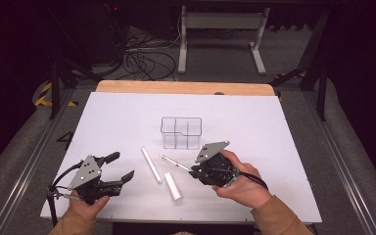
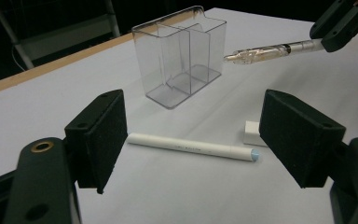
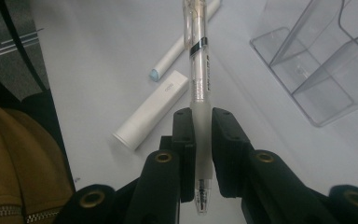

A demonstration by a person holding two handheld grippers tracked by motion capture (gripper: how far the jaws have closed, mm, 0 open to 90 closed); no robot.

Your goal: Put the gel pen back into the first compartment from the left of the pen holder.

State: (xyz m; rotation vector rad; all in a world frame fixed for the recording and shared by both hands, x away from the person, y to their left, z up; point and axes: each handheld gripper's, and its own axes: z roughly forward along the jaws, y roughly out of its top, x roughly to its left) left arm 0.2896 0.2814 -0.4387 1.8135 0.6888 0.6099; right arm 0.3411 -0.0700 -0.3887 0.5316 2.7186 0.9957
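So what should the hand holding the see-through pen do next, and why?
Probably lift the clear pen toward the clear organizer box. The right hand-held gripper is shut on the pen's grip end, and the box stands open-topped just beyond it.

No text could be read anywhere. The clear pen (image 3: 199, 70) carried dark print along its barrel beside a black band, too blurred to make out. The short white tube (image 3: 151, 109) bore a faint small mark near its end, and the long white pen (image 2: 191, 147) had a thin grey line of print along its middle, both illegible
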